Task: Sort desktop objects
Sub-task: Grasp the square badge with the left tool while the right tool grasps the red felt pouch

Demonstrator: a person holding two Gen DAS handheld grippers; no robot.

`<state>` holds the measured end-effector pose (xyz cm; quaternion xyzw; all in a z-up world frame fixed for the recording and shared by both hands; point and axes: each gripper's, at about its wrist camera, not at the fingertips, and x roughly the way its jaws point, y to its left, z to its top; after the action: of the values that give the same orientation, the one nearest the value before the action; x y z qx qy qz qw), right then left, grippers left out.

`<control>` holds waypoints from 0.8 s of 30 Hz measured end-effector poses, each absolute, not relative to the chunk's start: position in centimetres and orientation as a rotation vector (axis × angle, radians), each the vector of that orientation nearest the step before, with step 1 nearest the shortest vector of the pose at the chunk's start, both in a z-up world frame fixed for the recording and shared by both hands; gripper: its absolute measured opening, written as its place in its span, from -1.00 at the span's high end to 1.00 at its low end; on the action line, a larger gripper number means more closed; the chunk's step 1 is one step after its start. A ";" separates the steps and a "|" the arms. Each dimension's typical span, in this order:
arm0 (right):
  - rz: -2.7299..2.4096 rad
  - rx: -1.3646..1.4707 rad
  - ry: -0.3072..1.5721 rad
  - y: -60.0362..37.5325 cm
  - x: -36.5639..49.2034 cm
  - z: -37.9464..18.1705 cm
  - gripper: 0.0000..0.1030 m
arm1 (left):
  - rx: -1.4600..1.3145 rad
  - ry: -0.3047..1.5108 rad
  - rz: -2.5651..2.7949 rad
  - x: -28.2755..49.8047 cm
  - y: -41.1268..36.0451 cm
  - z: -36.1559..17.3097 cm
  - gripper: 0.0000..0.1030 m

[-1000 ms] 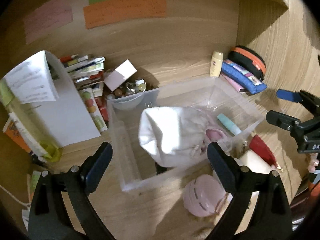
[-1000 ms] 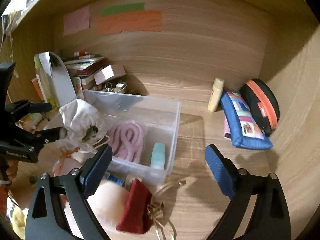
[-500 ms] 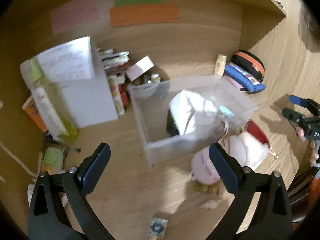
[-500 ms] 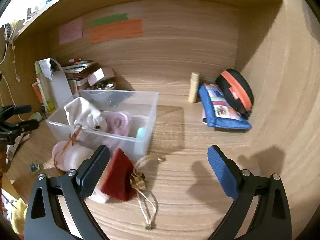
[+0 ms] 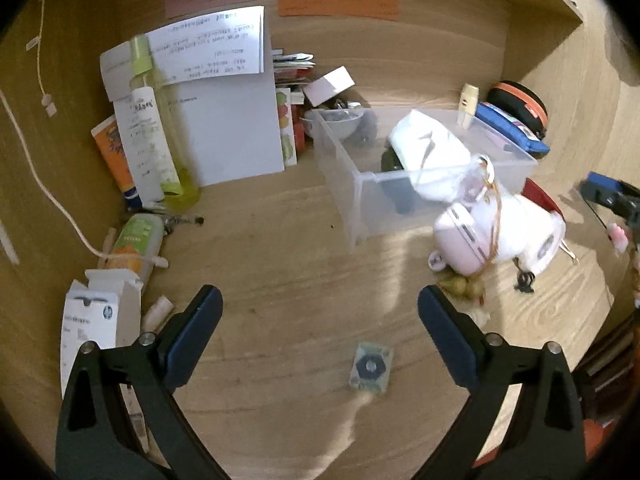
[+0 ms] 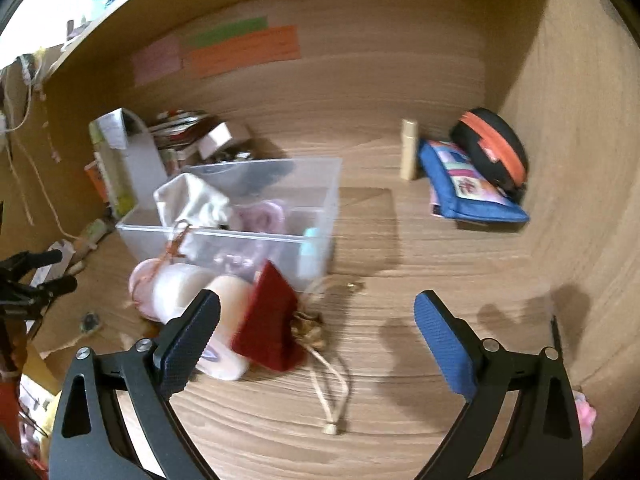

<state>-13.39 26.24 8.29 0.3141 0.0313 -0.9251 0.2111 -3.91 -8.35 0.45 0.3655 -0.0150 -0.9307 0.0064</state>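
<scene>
Hovering over the bare desk front, the left gripper (image 5: 320, 316) and right gripper (image 6: 318, 320) are both gaping, holding nothing. The white cloth bag (image 5: 430, 148) is lying half over the clear bin (image 5: 340, 168) rim near the desk's back edge; it risks sliding out.

A wooden desk (image 6: 400, 360) sits in a wood-panelled alcove with coloured paper notes (image 6: 244, 50) on the back wall.

Count from my views: one clear bin (image 6: 320, 196); one white cloth bag (image 5: 428, 148) in it; one red pouch (image 6: 268, 320); one blue pencil case (image 6: 468, 192); three paper strips (image 5: 338, 0) on wall.
</scene>
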 end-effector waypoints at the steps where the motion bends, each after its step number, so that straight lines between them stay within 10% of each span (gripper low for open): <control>1: -2.569 0.868 0.101 25.7 -13.3 8.3 -0.78 | 1.136 -0.052 -2.919 -3.6 -8.3 0.4 -0.93; 24: -2.553 1.045 0.253 22.1 -16.1 4.5 0.45 | 1.357 -0.050 -2.980 -3.6 -6.2 -4.5 0.15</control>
<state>-16.10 22.09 4.54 0.3708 0.0897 -0.9058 0.1844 -3.62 -6.20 -4.55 0.4135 -0.0153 -0.9079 -0.0667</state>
